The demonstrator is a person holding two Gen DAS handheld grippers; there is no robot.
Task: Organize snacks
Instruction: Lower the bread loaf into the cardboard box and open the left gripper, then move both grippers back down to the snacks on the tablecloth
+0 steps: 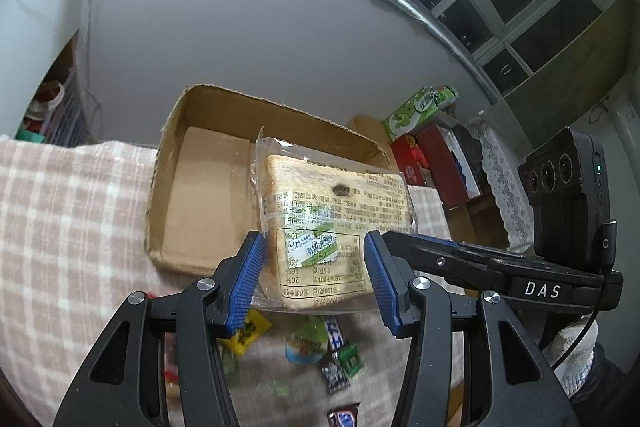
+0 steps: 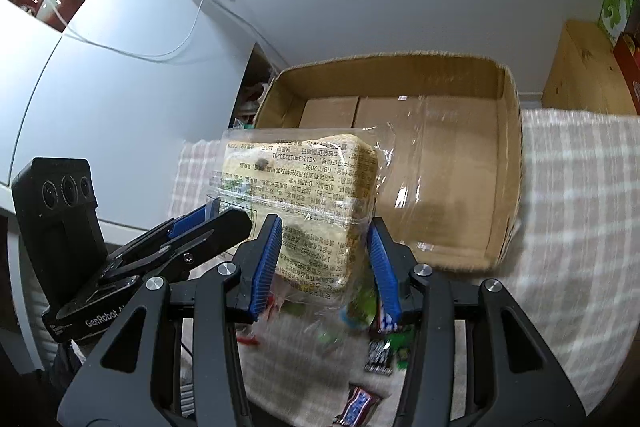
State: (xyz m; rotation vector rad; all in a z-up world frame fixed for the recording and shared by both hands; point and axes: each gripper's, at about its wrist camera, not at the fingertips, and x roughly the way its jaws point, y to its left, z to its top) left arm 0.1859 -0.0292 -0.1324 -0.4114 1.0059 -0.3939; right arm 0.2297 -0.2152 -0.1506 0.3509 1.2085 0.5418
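Observation:
A clear-wrapped pack of sliced bread (image 1: 336, 215) with printed labels is held in the air by both grippers, just in front of an open cardboard box (image 1: 192, 187). My left gripper (image 1: 316, 271) is shut on one end of the pack. My right gripper (image 2: 324, 259) is shut on the other end of the same pack (image 2: 304, 187). The box (image 2: 460, 163) looks empty inside. Each view shows the other gripper's fingers at the pack's side.
Several small wrapped snacks (image 1: 320, 347) lie on the checked cloth (image 1: 72, 211) below the pack, also in the right wrist view (image 2: 376, 355). Stacked boxes (image 1: 424, 147) and a wooden cabinet (image 2: 580, 71) stand at the right. A white wall is behind.

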